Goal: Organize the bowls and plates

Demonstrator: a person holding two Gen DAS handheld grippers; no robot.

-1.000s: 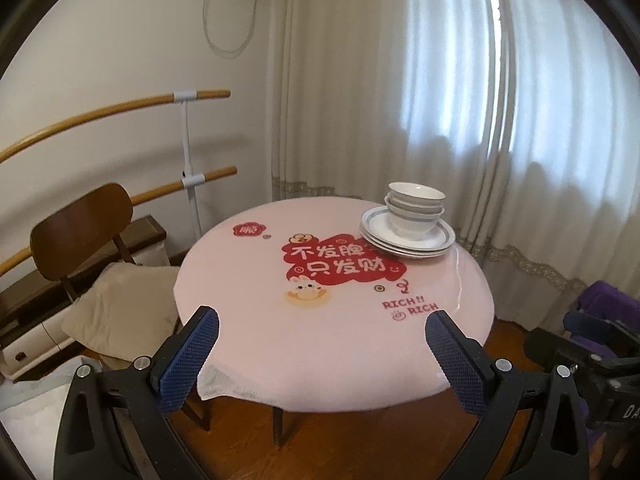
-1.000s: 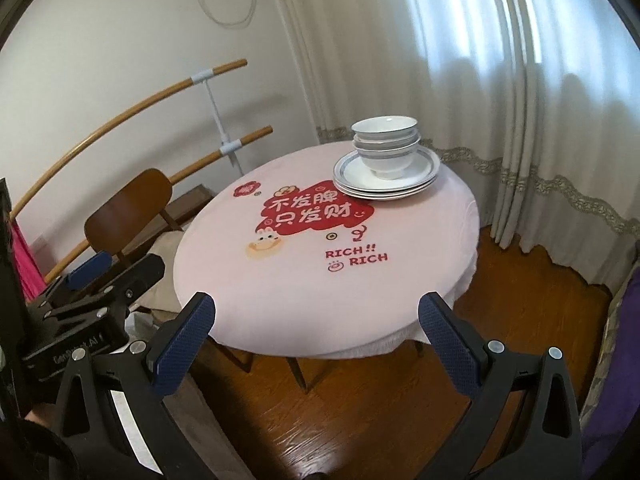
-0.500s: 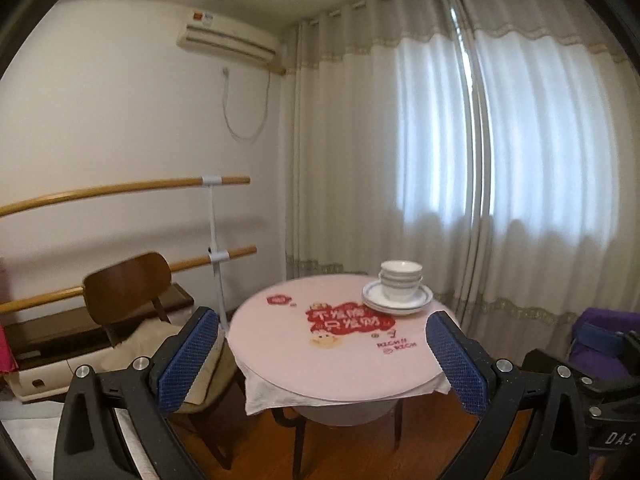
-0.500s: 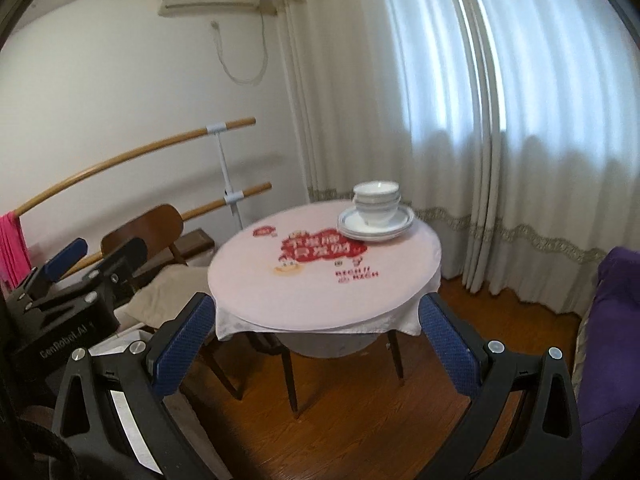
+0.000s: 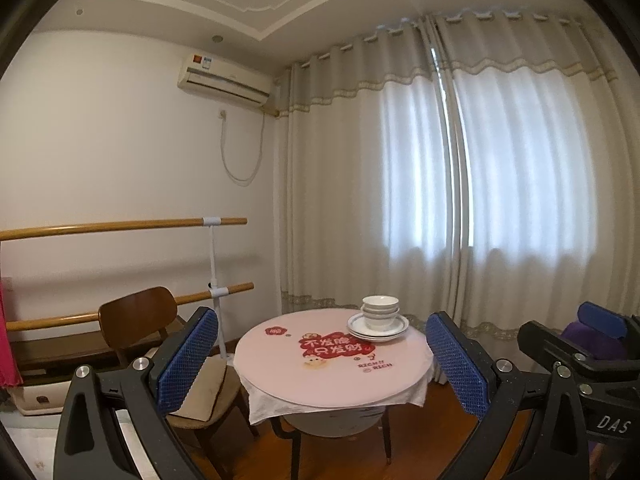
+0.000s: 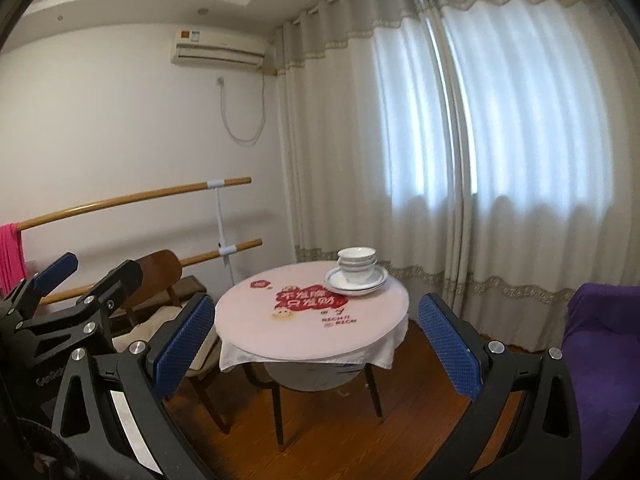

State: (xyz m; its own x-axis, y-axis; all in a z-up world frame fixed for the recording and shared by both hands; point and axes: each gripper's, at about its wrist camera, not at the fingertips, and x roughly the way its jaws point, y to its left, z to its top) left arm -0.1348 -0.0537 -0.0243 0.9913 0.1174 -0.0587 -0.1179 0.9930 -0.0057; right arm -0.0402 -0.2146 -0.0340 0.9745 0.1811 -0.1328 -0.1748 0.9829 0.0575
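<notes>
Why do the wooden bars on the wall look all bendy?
Fisheye lens: in the left wrist view the wooden bars bow near the picture's edge; in the right wrist view the curtains curve too and glow with window light, while the bowls look slightly soft.

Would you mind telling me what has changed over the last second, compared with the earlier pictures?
Both grippers have pulled back and away from the round table: the left gripper and right gripper now view it from across the room. Both remain open and empty. The stacked bowls still sit on the stacked plates, unmoved.
</notes>
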